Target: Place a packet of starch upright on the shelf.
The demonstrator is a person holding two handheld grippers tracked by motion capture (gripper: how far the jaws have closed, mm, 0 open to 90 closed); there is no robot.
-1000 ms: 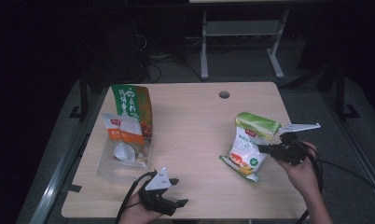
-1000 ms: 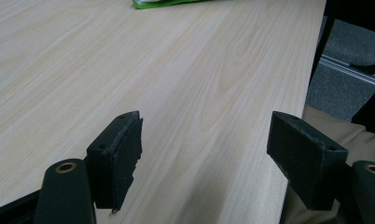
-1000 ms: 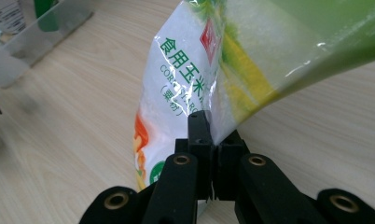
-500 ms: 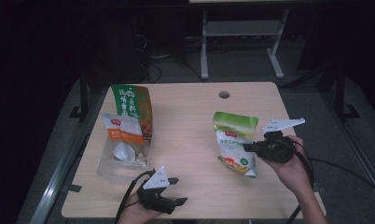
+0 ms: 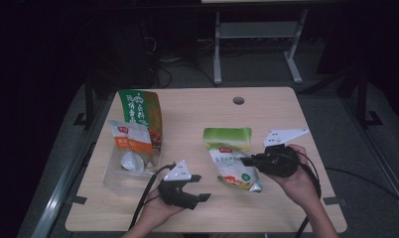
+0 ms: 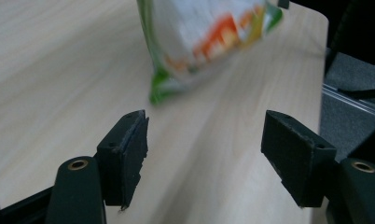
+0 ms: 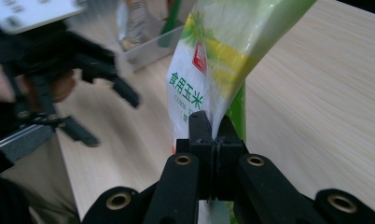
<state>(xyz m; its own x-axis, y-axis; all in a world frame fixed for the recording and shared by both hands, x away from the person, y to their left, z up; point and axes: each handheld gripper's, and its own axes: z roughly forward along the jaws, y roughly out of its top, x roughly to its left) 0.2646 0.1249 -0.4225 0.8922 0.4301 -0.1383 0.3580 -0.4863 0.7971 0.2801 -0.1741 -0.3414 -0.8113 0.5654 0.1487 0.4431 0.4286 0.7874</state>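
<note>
A green-and-white snack bag (image 5: 231, 159) hangs tilted just above the middle of the wooden table (image 5: 272, 210). My right gripper (image 5: 245, 161) is shut on its right edge. In the right gripper view the jaws (image 7: 216, 135) pinch the bag's (image 7: 209, 65) seam and the bag rises above them. My left gripper (image 5: 202, 187) is at the near edge, left of the bag, and points toward it. Its jaws have just been closing a little, and they stand open (image 6: 206, 144) with nothing between them. The bag's corner (image 6: 195, 37) lies blurred ahead of them.
A clear plastic bin (image 5: 113, 179) stands at the table's left. It holds a tall green-and-orange bag (image 5: 140, 113) and an orange-and-white packet (image 5: 130, 140). A cable hole (image 5: 238, 100) is at the far edge. A metal stand (image 5: 257, 34) rises behind the table.
My right gripper has carried the bag leftward toward the table's middle and lifted it slightly. The left gripper has shifted a little to the right, toward the bag.
</note>
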